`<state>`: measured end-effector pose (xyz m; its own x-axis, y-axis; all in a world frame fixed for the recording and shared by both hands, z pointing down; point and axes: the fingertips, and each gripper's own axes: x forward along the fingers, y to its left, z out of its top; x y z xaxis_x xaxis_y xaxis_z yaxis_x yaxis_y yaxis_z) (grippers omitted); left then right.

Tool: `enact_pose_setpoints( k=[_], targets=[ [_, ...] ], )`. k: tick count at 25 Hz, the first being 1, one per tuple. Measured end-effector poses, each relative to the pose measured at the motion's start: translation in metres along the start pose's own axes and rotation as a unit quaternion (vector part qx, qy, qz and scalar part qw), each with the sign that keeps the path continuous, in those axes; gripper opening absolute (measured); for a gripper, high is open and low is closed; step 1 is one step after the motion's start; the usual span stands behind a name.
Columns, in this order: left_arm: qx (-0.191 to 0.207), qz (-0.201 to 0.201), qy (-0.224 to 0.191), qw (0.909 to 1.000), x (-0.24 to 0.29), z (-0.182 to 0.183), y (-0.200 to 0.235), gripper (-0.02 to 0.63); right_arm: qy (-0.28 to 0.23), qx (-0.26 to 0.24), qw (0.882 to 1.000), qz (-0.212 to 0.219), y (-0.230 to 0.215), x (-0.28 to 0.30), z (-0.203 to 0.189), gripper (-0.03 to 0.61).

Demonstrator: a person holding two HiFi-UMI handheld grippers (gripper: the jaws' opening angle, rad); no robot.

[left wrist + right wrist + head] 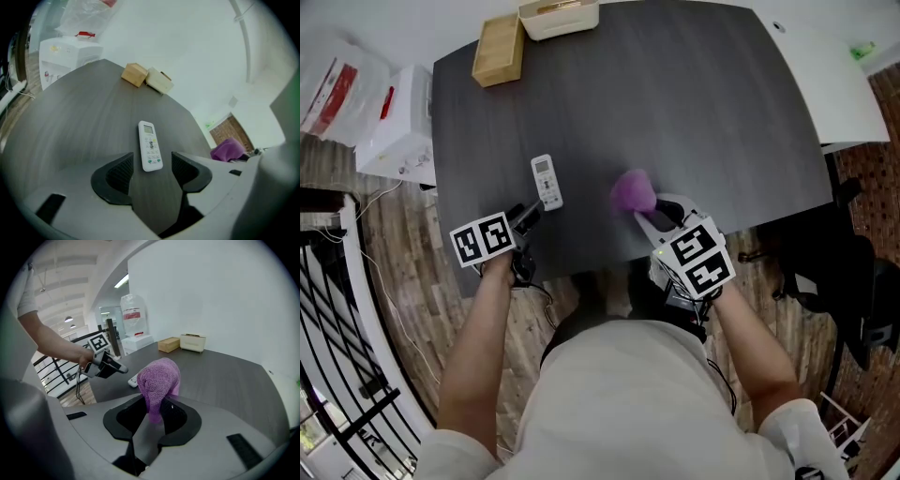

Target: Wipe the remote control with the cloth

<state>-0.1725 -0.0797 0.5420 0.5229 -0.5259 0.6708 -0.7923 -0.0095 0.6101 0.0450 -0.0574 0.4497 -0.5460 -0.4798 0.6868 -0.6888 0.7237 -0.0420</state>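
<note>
Pinching the cloth [161,376] in our right gripper [152,413] for wiping, we poise our left gripper [151,171], jaws apart, at the remote [150,152], likely to steady it.

One remote control [547,180] and one purple cloth [633,190] are showing at the single counter [703,112]. Two boxes are sitting at its far left edge: one wooden box [499,49] and one cream box [559,17]. Two grippers are showing: the left hand-held gripper [530,216] and the right hand-held gripper [649,214].

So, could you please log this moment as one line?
left gripper: open, empty | right gripper: shut on cloth | remote control: on table, not gripped
</note>
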Motion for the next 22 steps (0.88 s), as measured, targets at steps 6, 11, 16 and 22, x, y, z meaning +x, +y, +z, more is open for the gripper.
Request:
enact_pose_setpoints(
  k=[6,11,16,22],
  targets=[
    [-0.031,-0.188,-0.067,0.9794,-0.051,-0.006,-0.046,0.191,-0.038,0.081,0.995,-0.039,0.000,-0.011,0.017,0.097],
    [-0.042,-0.331,-0.110,0.9364,-0.101,-0.016,-0.087,0.019,-0.078,0.146,0.984,-0.068,0.000,-0.042,0.021,0.097],
    [-0.016,-0.381,-0.123,0.9160,-0.150,-0.038,-0.110,0.009,-0.125,0.181,0.972,-0.081,0.018,-0.085,0.022,0.097],
    [-0.007,-0.397,-0.172,0.9015,-0.202,-0.069,-0.139,0.011,-0.171,0.194,0.964,-0.060,0.036,-0.135,0.019,0.097]
  ],
)
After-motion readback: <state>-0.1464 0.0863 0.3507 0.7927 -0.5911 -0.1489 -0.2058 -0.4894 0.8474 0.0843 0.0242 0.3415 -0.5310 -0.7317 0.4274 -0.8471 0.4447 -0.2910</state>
